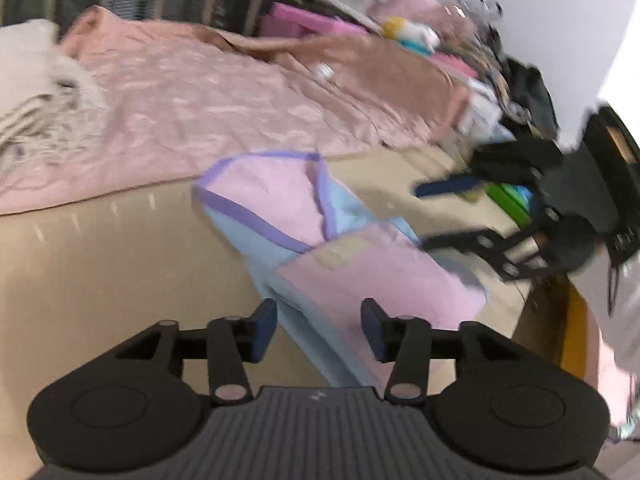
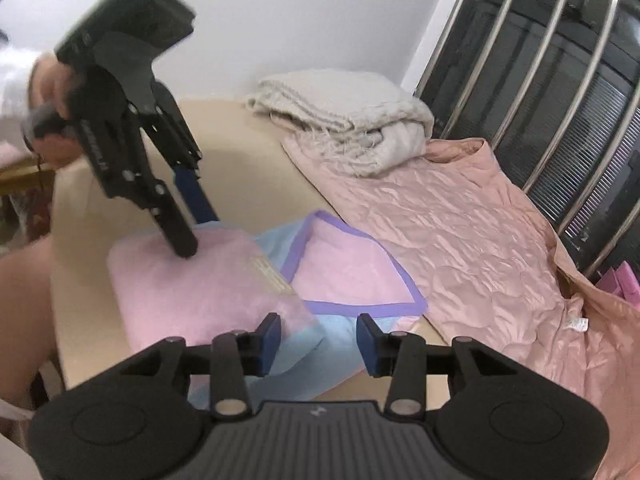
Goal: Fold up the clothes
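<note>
A pink and light blue garment [image 1: 360, 272] [image 2: 192, 292] with purple trim lies partly folded on the beige surface [image 1: 100, 264] [image 2: 240, 148]. A pink panel with a label is folded over its near part. My left gripper [image 1: 319, 330] hangs open just above the garment's near edge, with nothing gripped. In the right wrist view the left gripper [image 2: 196, 226] points down at the pink fold, its tips at or just over the cloth. My right gripper [image 2: 320, 340] is open over the blue part, holding nothing. The right gripper [image 1: 440, 214] sits beyond the garment's right side.
A pink quilted cover [image 1: 192, 92] [image 2: 480, 240] lies behind the garment. A cream knitted blanket [image 1: 32, 96] [image 2: 344, 120] is piled beside it. Metal bars [image 2: 560, 64] stand behind. Boxes and clutter [image 1: 472, 64] crowd the far right. A hand [image 2: 48, 88] holds the left gripper.
</note>
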Available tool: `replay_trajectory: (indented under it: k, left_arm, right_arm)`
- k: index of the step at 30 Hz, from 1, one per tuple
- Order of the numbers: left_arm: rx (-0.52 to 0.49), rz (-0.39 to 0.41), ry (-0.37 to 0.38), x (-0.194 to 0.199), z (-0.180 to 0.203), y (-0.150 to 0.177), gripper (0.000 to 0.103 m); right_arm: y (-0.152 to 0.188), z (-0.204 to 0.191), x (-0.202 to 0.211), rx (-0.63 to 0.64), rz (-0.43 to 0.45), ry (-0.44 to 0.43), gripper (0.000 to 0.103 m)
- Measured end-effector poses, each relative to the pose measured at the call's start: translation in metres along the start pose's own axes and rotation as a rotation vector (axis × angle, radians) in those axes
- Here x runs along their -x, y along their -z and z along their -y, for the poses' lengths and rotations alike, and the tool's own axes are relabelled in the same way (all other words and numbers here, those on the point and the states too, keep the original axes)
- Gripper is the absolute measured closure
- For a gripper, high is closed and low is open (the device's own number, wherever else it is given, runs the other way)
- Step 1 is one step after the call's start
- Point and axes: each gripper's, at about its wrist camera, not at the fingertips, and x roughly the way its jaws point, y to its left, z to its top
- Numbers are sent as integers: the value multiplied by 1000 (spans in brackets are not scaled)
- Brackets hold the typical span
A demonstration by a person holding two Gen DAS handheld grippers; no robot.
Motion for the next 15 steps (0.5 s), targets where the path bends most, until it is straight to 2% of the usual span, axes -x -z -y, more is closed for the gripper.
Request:
replay_trajectory:
  k: [1,2,3,6,9,10,11,12,13,15]
  left_arm:
    - [18,24,3,4,0,1,41]
    - [36,38,11,5,2,1,38]
    - [56,40,15,3,2,0,38]
    - [126,21,-1,-11,-1,2,39]
    - [149,47,-7,-18,-5,4,42]
    - [146,62,-14,-18,-6,5,50]
    - [145,72,-17,-18,-6,5,63]
    - [147,70,-8,-19,-5,5,68]
    - [149,68,1,-19,-4,5,76]
    - [141,63,18,-21,-1,6,83]
  right_arm:
    - [3,-3,8,-21,34,-6,62]
    - [3,-2,7,-54,50,-22,60]
    - [3,-2,6,-109,47,-48,58]
    - [9,-2,-2,-234,20,-22,58]
    - [19,12,-13,-394,2,7,58]
    - [23,18,-20,-463,-7,-2,58]
    - [27,24,-26,-531,-15,-13,58]
    - [31,30,-33,-599,-23,-24,66]
    - [34,30,-38,-629,-23,-46,80]
    - [40,30,-45,-675,-10,-82,88]
